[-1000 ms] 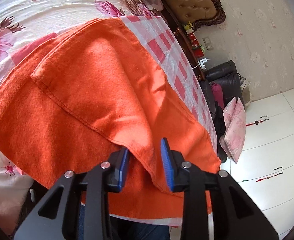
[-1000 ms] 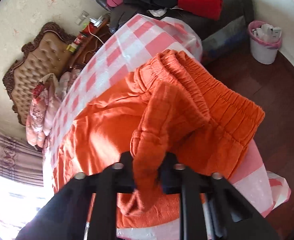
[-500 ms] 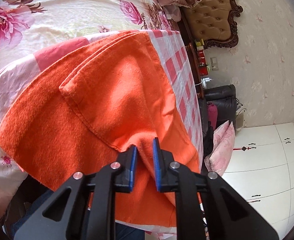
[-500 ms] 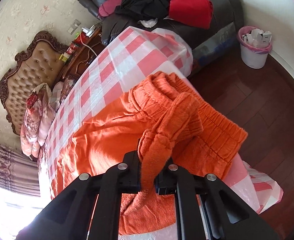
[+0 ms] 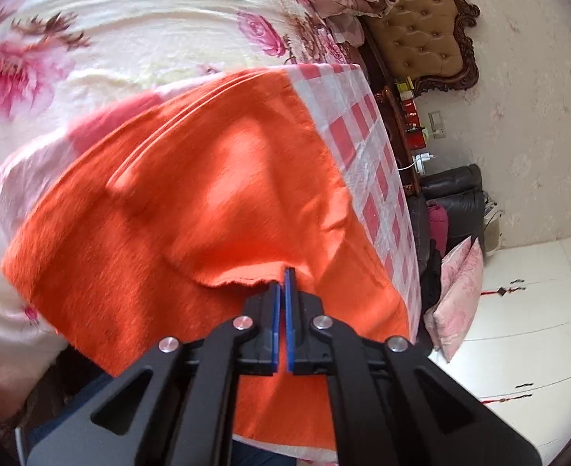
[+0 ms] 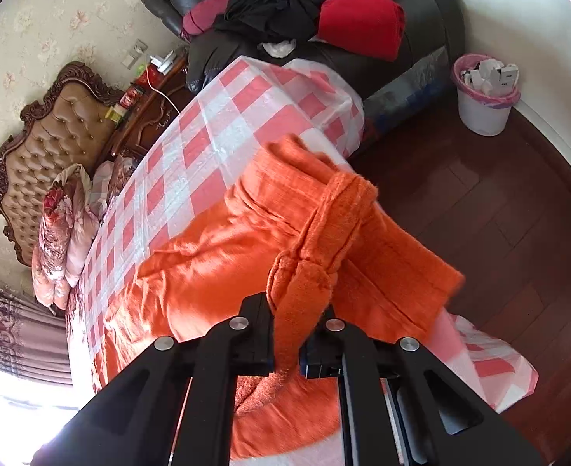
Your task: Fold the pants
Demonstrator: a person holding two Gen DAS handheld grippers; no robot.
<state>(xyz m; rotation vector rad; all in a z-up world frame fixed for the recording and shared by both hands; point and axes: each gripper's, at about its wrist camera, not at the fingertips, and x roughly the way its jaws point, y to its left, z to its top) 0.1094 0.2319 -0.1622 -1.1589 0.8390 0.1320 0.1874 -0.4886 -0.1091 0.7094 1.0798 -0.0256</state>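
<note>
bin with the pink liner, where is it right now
In the right wrist view the bin stands at the upper right on the dark wooden floor, by the wall, just right of the black sofa.

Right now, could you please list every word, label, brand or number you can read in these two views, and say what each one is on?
None can be read.
Boxes in the white bin: print too small to read.
Red and yellow items on the bedside cabinet: labels blurred, unreadable.
Orange pants: no tag or print showing.
Checked sheet and floral blanket: pattern only, no lettering.
</note>
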